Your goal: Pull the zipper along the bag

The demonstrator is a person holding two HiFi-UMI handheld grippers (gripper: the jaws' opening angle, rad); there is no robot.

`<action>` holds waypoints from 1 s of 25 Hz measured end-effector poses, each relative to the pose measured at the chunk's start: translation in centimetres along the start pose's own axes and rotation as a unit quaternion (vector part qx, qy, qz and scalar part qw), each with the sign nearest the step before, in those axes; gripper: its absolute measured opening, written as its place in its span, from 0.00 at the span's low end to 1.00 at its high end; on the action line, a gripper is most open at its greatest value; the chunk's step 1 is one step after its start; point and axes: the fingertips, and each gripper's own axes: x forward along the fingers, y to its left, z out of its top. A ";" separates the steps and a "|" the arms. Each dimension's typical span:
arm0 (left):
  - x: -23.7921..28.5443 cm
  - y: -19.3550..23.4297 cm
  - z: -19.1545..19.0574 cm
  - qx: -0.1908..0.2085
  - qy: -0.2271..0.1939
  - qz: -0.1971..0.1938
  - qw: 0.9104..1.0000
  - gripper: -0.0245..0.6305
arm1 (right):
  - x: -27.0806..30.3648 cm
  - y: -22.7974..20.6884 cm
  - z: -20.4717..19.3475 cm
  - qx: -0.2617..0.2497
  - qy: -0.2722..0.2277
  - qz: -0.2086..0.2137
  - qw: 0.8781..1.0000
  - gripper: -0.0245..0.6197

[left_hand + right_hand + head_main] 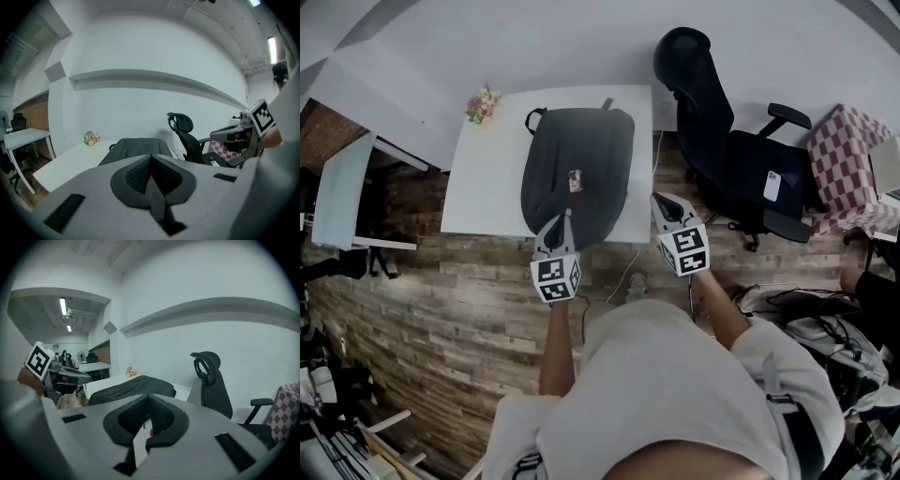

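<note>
On the white desk [487, 202] ahead lies the dark bag [577, 173] (no pull begun yet). My left gripper [565, 220] and right gripper [663, 202] hover at its near end, fingers [138, 176] pressed together, empty.

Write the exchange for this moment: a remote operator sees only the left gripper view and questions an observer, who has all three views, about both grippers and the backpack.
Operator: Where is my left gripper against the backpack?
Observer: In the head view, the left gripper shows over the near end of the backpack.
Operator: Is the right gripper holding anything?
Observer: No. Its own view shows the right gripper shut, with nothing between the jaws.
</note>
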 end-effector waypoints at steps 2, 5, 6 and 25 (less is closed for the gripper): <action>0.8 0.0 -0.3 0.004 0.008 -0.002 1.000 0.08 | 0.6 -0.5 -0.3 0.004 0.004 0.001 1.000 0.06; 1.5 -0.1 -0.7 0.005 0.017 -0.006 1.000 0.08 | 1.0 -1.1 -1.0 0.010 0.012 -0.001 1.000 0.06; 1.7 -0.1 -0.8 0.005 0.019 -0.008 1.000 0.08 | 1.1 -1.2 -1.3 0.013 0.015 -0.002 1.000 0.06; 3.8 -2.2 -6.1 0.247 0.107 -0.124 0.955 0.08 | 3.7 1.5 -5.5 0.027 0.077 -0.010 0.997 0.06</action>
